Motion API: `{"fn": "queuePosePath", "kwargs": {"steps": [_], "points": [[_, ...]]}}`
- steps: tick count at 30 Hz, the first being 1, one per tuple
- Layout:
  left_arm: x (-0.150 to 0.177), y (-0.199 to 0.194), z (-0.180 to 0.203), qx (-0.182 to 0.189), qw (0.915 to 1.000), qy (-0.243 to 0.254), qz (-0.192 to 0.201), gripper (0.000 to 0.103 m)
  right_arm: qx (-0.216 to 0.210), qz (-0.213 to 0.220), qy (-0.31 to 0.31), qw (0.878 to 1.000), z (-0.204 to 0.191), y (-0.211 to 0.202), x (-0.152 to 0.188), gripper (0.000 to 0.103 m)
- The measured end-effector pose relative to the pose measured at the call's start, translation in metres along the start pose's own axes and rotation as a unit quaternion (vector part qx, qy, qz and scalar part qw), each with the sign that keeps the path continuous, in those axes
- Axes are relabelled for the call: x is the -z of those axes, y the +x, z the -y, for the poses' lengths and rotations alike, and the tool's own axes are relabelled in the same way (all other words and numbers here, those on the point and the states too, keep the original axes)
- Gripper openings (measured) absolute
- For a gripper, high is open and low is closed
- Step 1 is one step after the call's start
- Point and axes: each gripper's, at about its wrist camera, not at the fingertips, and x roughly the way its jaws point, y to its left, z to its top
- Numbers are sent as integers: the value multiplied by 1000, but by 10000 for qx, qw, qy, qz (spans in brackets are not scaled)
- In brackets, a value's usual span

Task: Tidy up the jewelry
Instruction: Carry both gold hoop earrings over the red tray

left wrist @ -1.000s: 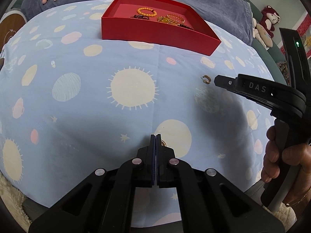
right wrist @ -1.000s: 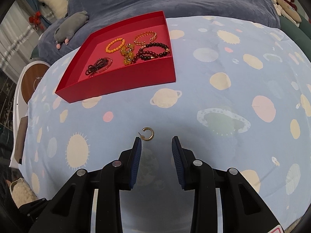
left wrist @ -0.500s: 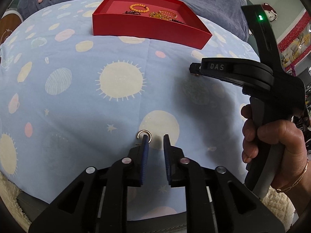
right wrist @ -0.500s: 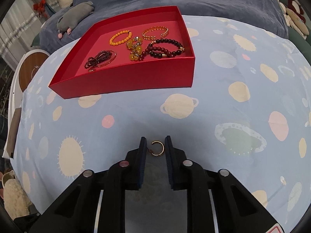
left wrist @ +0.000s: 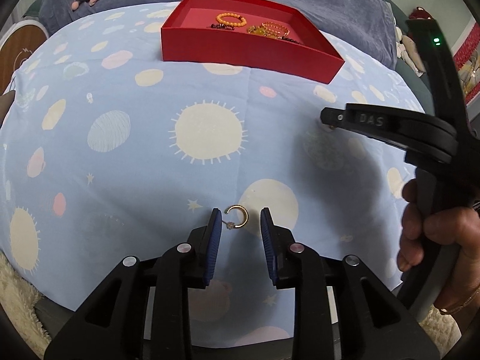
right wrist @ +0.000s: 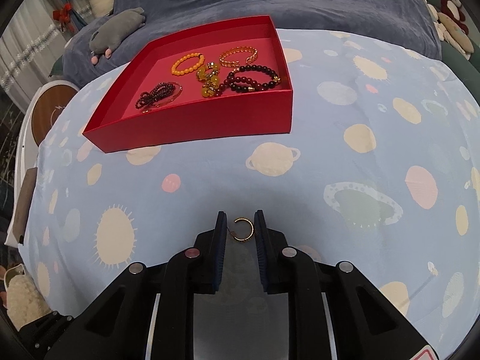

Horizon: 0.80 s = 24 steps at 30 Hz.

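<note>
Left wrist: planet-print sheet [left wrist: 120,156]; our left gripper [left wrist: 240,220] gapes around a gold hoop earring [left wrist: 238,216]; red tray [left wrist: 249,54] far ahead.
Right wrist: our right gripper [right wrist: 240,225] parted, untouching, flanking a second hoop earring [right wrist: 244,229]; bracelets [right wrist: 252,78] in the tray ahead-left.

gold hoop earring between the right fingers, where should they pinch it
Pinch the small gold C-shaped hoop earring across its curved band, coming straight down from above. It lies flat on the blue planet-print cloth, its gap facing left, already between the right gripper's open fingers, so closing on the band's outer sides should trap it.
</note>
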Motion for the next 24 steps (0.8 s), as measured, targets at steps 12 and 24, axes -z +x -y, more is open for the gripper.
{"fn": "queuePosePath", "kwargs": {"steps": [12, 24], "points": [[-2, 1, 1, -95, 9999, 98, 55, 17, -114, 8, 155, 9998, 2, -18, 20, 17], [-6, -21, -5, -46, 9999, -33, 135, 17, -224, 155, 250, 9993, 0, -51, 36, 17]]}}
